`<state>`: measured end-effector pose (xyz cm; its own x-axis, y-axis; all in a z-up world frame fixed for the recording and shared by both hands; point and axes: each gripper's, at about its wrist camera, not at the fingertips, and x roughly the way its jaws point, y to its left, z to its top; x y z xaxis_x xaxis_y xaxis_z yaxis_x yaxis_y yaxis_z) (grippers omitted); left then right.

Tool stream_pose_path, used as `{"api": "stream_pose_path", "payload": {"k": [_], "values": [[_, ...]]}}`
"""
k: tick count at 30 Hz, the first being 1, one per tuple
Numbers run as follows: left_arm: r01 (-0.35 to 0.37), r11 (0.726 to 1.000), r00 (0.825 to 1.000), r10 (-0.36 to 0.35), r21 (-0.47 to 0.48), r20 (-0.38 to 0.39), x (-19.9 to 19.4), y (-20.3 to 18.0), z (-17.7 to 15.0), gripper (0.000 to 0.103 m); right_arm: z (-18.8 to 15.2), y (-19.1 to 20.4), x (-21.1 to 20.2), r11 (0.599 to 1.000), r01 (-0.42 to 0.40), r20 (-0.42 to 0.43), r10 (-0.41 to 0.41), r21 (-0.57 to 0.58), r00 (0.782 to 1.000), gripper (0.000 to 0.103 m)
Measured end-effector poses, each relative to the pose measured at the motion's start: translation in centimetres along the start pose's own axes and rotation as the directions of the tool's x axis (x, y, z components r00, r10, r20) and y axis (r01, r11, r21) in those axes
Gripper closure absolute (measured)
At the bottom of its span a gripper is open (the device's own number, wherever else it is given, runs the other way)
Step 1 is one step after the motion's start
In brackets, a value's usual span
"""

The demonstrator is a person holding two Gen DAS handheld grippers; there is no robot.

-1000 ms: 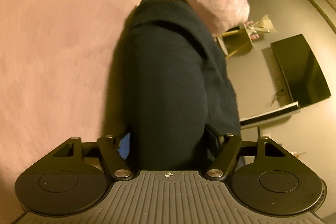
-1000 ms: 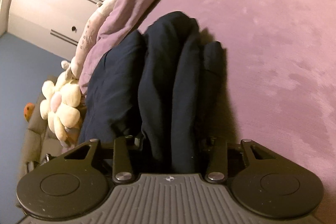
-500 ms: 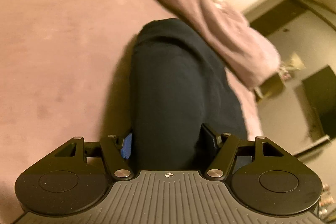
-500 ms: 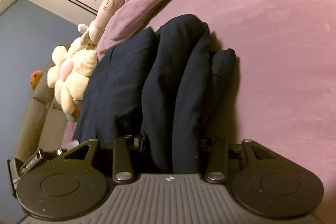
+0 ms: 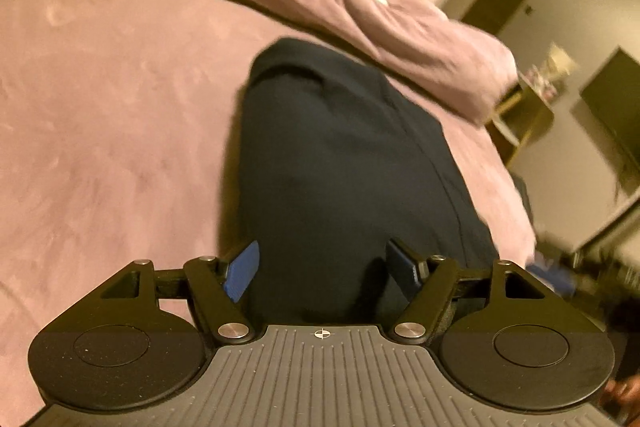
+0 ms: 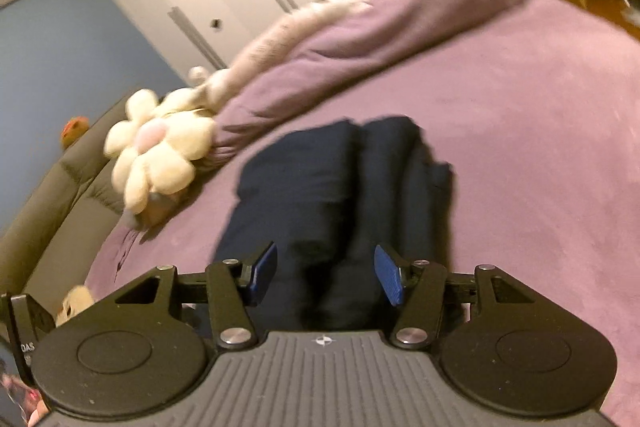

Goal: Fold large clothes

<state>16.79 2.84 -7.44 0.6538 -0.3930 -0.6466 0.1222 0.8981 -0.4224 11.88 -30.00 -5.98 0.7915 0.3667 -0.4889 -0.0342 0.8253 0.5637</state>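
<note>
Farther back and higher over the folded dark garment [image 5: 340, 167] than a second ago, in both wrist views, with more of the purple bed [image 5: 100, 127] and the rolled duvet [image 5: 340, 7] showing beyond it. On the left gripper [image 5: 324, 263], just opened a little further: fingers [image 5: 242, 277] wide, blue pads bare on either side of the near end of the cloth, not pinching it. On the right gripper [image 6: 326, 267], just narrowed slightly: a middling gap, pads likewise bare, the bundle showing between them but not clamped. Lying on the bed as a long, thick stack, apart from the duvet and near the flower plush [image 6: 160, 151].

Judging by that, letting go after a fold and drawing off.

- Keep both pairs of fingers spread while backing away, so as not to drag the top layer.
- Pull out along the length of the stack, not across it.
- Lift before swinging aside, to avoid catching a loose edge.
- Before leaving, check the side seen from the right wrist, with its uneven ridges and one edge poking out. Tuck that in or press it flat.
- Steer clear of the plush.
</note>
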Motion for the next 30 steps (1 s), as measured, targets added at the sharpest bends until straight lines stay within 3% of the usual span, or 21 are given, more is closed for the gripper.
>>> {"api": "stream_pose_path", "payload": {"k": [1,5,7,10,13,15,18,22,27,30], "values": [[0.002,1.000,1.000,-0.001,0.008,-0.013,0.1,-0.2,-0.4,0.026,-0.1,1.2,0.2,0.999,-0.010,-0.001,0.010,-0.046,1.000,0.067],[-0.001,0.999,0.999,-0.001,-0.040,-0.050,1.0,0.3,-1.0,0.023,-1.3,4.5,3.1,0.977,0.044,-0.069,-0.060,-0.210,0.996,0.084],[-0.006,0.998,0.997,0.002,-0.057,-0.073,1.5,0.6,-1.1,0.021,-2.6,4.8,5.0,0.942,0.156,-0.102,-0.194,-0.299,0.976,0.098],[-0.009,0.998,0.993,0.002,-0.063,-0.117,2.3,0.9,-1.8,0.018,-4.3,3.8,7.5,0.870,0.313,-0.114,-0.380,-0.382,0.918,0.099],[-0.044,0.999,0.994,0.045,0.007,-0.100,2.8,-0.5,-2.6,0.015,-4.7,2.6,8.6,0.872,0.334,-0.126,-0.399,-0.359,0.908,0.103],[-0.075,0.996,0.994,0.078,0.048,-0.076,3.1,-1.0,-2.9,0.012,-4.7,2.9,9.4,0.841,0.372,-0.134,-0.453,-0.393,0.882,0.103],[-0.071,0.997,0.993,0.072,0.012,-0.098,4.0,-0.1,-3.1,0.008,-5.1,3.3,10.3,0.814,0.385,-0.132,-0.480,-0.435,0.867,0.103],[-0.055,0.997,0.992,0.048,-0.057,-0.116,2.9,0.8,-2.9,0.009,-5.1,3.7,7.7,0.836,0.365,-0.098,-0.438,-0.410,0.894,0.103],[-0.085,0.996,0.993,0.084,-0.017,-0.081,1.2,-0.1,-2.9,0.010,-4.2,6.4,3.2,0.853,0.368,0.014,-0.391,-0.369,0.920,0.095],[-0.108,0.994,0.991,0.107,0.000,-0.083,1.2,-0.7,-3.1,0.010,-3.8,8.3,1.9,0.868,0.313,0.055,-0.317,-0.385,0.947,0.093]]}}
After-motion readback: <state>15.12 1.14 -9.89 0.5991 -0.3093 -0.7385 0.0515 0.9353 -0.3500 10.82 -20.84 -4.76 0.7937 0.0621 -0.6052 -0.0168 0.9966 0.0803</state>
